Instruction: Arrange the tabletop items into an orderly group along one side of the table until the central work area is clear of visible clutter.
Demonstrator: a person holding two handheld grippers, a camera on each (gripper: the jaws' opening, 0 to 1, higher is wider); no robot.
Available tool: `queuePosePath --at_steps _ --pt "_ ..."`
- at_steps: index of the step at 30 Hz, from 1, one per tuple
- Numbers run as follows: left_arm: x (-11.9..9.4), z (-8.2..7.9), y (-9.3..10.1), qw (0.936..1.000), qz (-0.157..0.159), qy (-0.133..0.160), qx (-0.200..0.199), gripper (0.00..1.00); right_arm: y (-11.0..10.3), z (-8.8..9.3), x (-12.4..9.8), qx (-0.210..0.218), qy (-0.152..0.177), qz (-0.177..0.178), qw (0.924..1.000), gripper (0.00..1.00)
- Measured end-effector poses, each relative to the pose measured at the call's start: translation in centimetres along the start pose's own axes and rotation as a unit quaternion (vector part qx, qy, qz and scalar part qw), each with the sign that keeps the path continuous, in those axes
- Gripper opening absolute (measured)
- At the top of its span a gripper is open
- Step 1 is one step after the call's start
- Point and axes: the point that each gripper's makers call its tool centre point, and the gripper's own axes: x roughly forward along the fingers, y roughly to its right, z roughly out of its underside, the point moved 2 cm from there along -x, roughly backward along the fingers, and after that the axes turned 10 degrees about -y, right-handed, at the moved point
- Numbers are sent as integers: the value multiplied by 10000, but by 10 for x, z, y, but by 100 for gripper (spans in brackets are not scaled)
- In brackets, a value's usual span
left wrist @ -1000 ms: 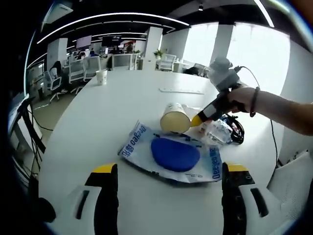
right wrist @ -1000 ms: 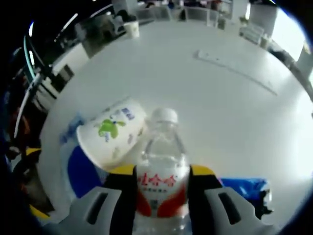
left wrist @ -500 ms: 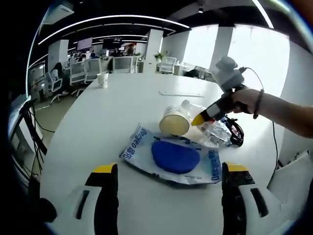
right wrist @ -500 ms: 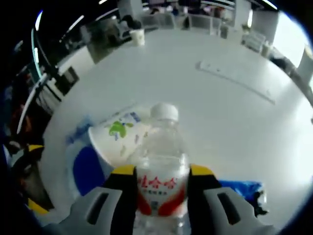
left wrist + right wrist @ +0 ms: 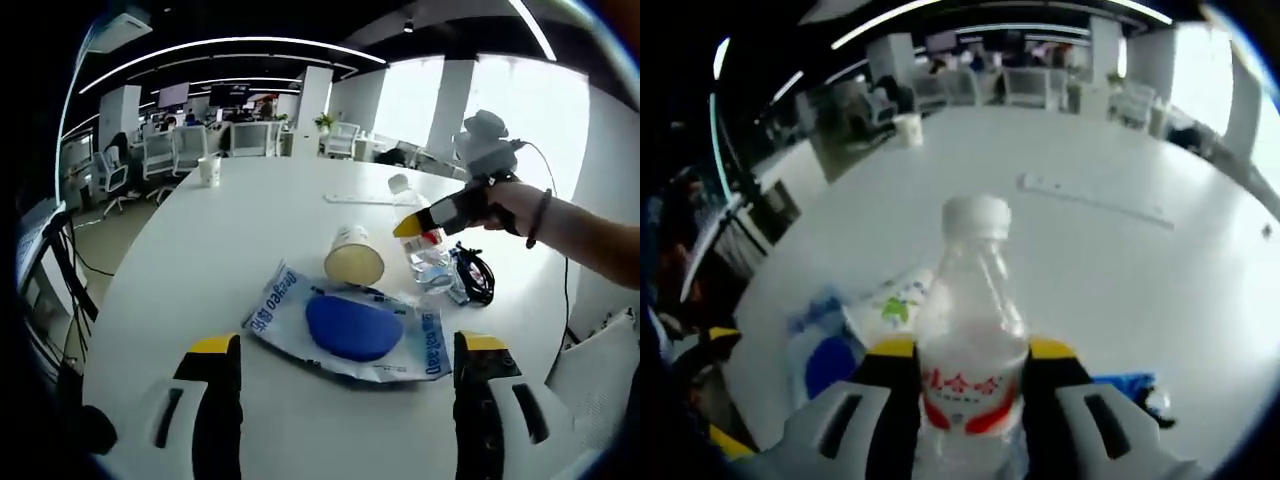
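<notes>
In the right gripper view, the right gripper (image 5: 971, 360) grips a clear bottle (image 5: 970, 330) at its red-and-white label, one yellow-tipped finger on each side; the white cap points up and away. The left gripper view shows this gripper (image 5: 420, 228) at right, held by a hand (image 5: 510, 205), with the bottle (image 5: 425, 245) lifted off the white table (image 5: 200, 260).

The left gripper (image 5: 345, 350) hangs near the table's near edge, its fingers spread wide apart with nothing between them.

On the table ahead of it lies a white bag (image 5: 345, 325) with blue print and a large blue oval. Just beyond the bag a paper cup (image 5: 352, 260) lies on its side, open mouth toward the camera. In the right gripper view the cup (image 5: 890, 305) sits left of the bottle, beside the bag (image 5: 820, 350). Black cables (image 5: 480, 280) lie at right, near the bottle. A second cup (image 5: 209, 170) stands upright at the far left, and a flat white strip (image 5: 360, 199) lies far across the table.
</notes>
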Motion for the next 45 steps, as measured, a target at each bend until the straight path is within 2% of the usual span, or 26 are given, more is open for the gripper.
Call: queuePosePath --at_steps 4,9,14,21,25,27,33,39,45 --pt "-1 0 0 10000 -1 14 -3 86 6 -8 -5 280 271 87 9992 35" --pt "-2 -2 -1 10000 -1 61 -29 86 8 -12 -7 333 445 242 9982 35" --pt "-5 -4 -2 9999 -2 106 -32 85 9 -7 -9 404 539 404 9969 35" --pt "-9 -5 -1 9999 -20 138 -6 85 5 0 -11 431 563 516 9961 35" --pt "-13 -9 2 9993 6 373 -45 85 3 2 -12 434 624 590 9954 35" --pt "-14 -9 4 9992 30 399 -35 85 2 4 -12 403 635 662 9950 36" --pt "-18 -10 5 9993 27 384 29 85 1 5 -12 415 672 750 9940 36" --pt "-18 -7 8 9993 55 369 31 85 2 7 -13 604 701 870 9919 36" --pt "-18 -7 13 9992 84 376 67 85 1 7 -13 511 728 905 9919 38"
